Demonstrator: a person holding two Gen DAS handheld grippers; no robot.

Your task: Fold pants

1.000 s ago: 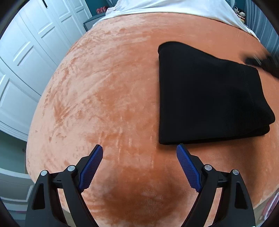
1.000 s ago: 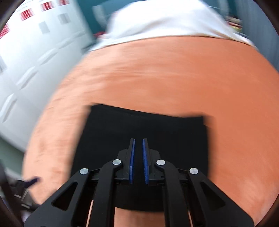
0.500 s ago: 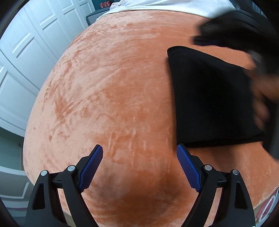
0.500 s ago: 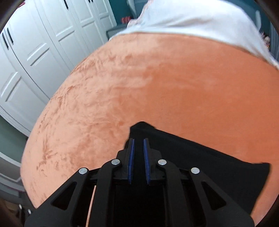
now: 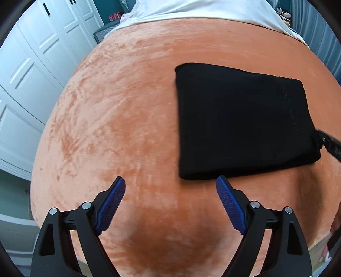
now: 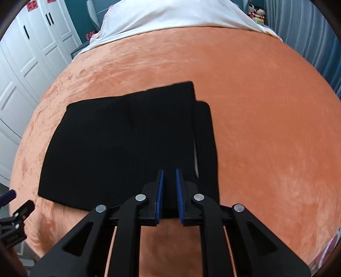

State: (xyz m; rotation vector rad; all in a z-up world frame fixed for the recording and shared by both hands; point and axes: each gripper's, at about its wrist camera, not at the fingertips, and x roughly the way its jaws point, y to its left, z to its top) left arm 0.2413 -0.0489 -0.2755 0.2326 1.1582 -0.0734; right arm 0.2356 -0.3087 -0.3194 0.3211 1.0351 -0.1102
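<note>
- The black pants (image 6: 127,147) lie as a compact folded rectangle on the orange blanket (image 6: 266,119) of the bed, with a narrow strip of a lower layer (image 6: 205,136) sticking out past the top layer's right edge.
- What changed: half a second ago the right gripper (image 6: 169,183) was over the far-left corner of the stack, and a second ago nearer its middle; now it sits low at the near right edge. The stack itself kept its shape through all three moments.
- That reads as patting and tidying, not another fold; the folding looks essentially done, and only the offset strip may still want aligning.
- Right gripper: fingers (image 6: 160,187) drawn almost together, a narrow dark gap between the pads. Whether cloth is pinched in that gap or merely lies behind it cannot be told.
- Left gripper (image 5: 170,204): fingers (image 5: 110,204) spread wide, gripping nothing, above bare blanket just beside the near-left corner of the pants, as it was a second ago.
- No containers appear; a white sheet (image 5: 202,8) covers the far end of the bed and white wardrobe doors (image 5: 32,64) stand on the left.
</note>
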